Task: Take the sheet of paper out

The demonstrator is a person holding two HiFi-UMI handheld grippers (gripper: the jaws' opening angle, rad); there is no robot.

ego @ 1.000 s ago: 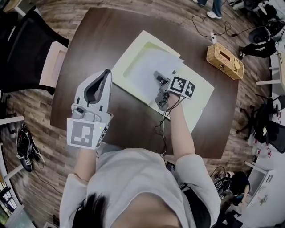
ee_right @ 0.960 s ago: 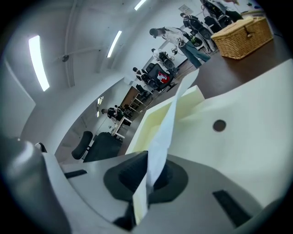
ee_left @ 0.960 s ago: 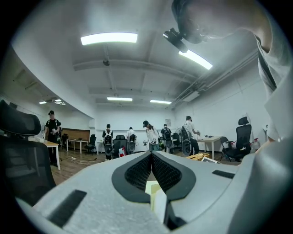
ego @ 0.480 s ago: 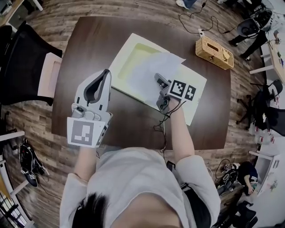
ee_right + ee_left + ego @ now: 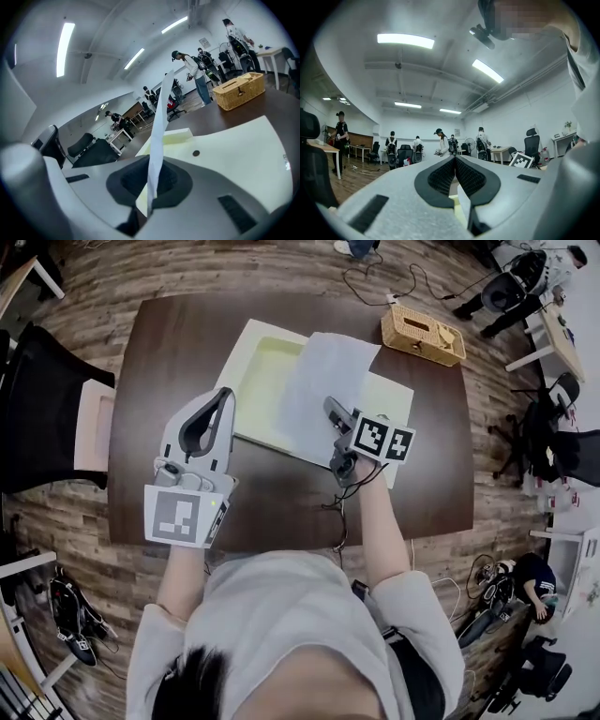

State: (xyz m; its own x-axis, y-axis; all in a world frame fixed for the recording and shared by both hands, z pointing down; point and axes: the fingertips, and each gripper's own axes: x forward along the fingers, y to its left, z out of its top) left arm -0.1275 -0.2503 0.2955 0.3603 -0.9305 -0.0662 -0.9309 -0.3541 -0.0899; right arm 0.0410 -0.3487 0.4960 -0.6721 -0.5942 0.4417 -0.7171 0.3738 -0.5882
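A white sheet of paper (image 5: 323, 385) is pinched at its near edge by my right gripper (image 5: 331, 409), which is shut on it. The sheet hangs lifted over an open pale yellow folder (image 5: 261, 381) on the brown table (image 5: 169, 343). In the right gripper view the paper (image 5: 158, 126) stands edge-on and rises from between the pads of the right gripper (image 5: 151, 177), with the folder's flap (image 5: 234, 150) below. My left gripper (image 5: 224, 397) hovers to the left of the folder, shut with nothing in it. The left gripper (image 5: 454, 160) shows its pads touching at the tips.
A wicker basket (image 5: 422, 334) sits at the table's far right. A black chair with a pale seat (image 5: 66, 418) stands left of the table. A cable (image 5: 339, 507) trails from the right gripper over the near edge. People and office chairs stand in the background.
The right gripper has risen with the sheet, pulling it up and out over the folder. The left gripper has shifted a little upward.
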